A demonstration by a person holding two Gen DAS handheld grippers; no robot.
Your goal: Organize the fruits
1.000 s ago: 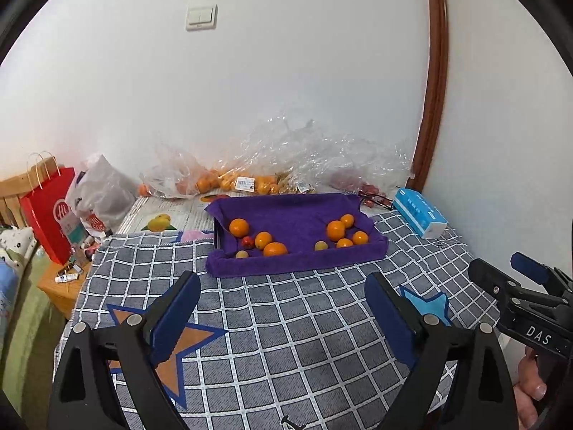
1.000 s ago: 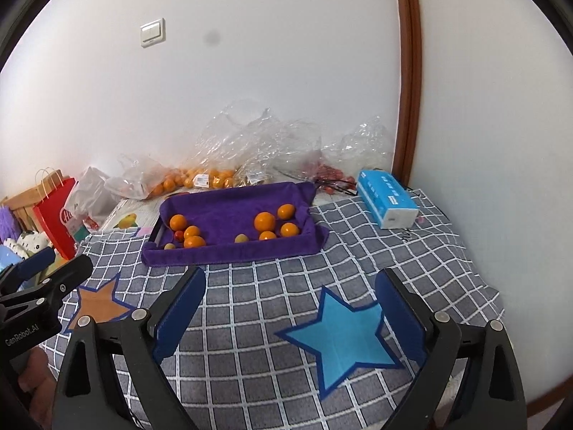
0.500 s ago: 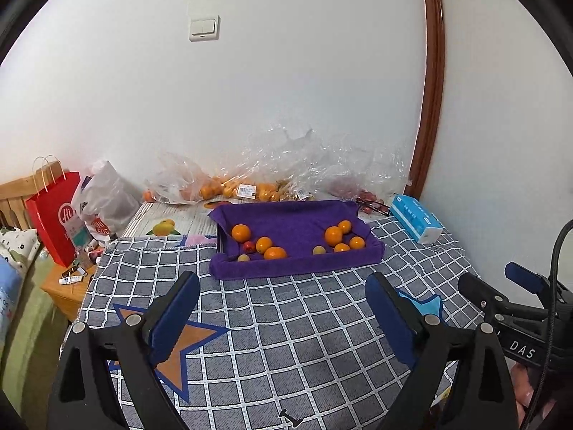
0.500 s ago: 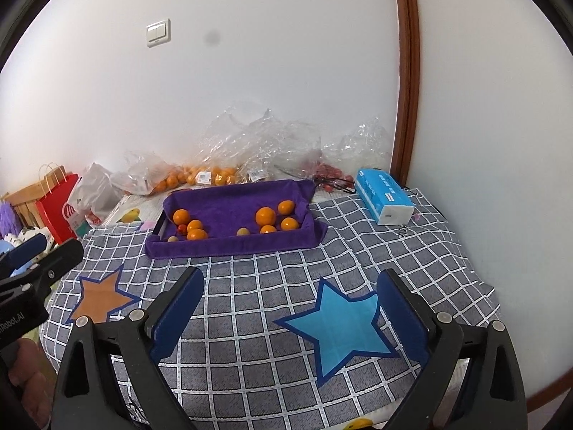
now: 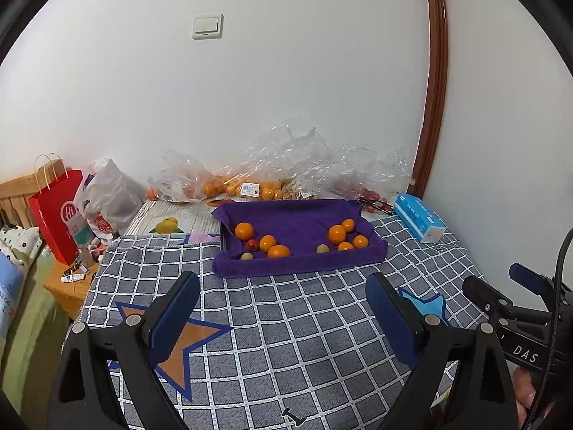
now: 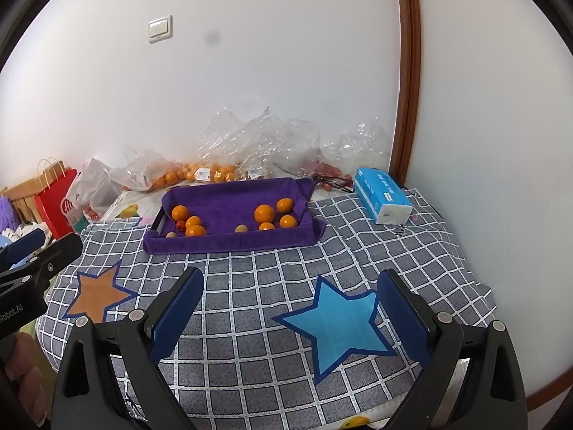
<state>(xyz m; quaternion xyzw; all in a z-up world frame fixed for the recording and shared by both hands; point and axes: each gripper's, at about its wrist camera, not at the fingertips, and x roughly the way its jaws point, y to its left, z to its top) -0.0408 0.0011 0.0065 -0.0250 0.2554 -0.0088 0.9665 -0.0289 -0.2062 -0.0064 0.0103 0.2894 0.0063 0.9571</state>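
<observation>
Both tools are hanging back over the checked blanket [image 5: 286, 322], well short of the fruit, and that looks like a readying stance: the left gripper [image 5: 283, 308] is standing with its blue pads spread wide and nothing between them, and the right gripper [image 6: 290, 308] is showing the same wide, empty gap, so neither is carrying anything. The fruit is sitting in the purple-towel tray [image 5: 297, 263] at the far side of the blanket, near the wall, and it is lying in two loose clusters; the left group [image 5: 263, 242] is mixing oranges with a small red fruit and a pale one, while the right group [image 5: 343, 238] is holding oranges and another pale one, which suggests the sorting by kind is not yet finished. Behind the tray, crumpled clear plastic bags [image 6: 250, 143] are piling against the wall with more oranges and some red fruit inside, probably the supply. A blue tissue box [image 6: 381, 197] is resting to the right of the tray, apart from it, and a red paper bag [image 5: 57, 211] is standing off the left edge. Nothing is blocking the way from either tool to the tray; the raised towel rim at the front is the only thing the pads would need to clear
</observation>
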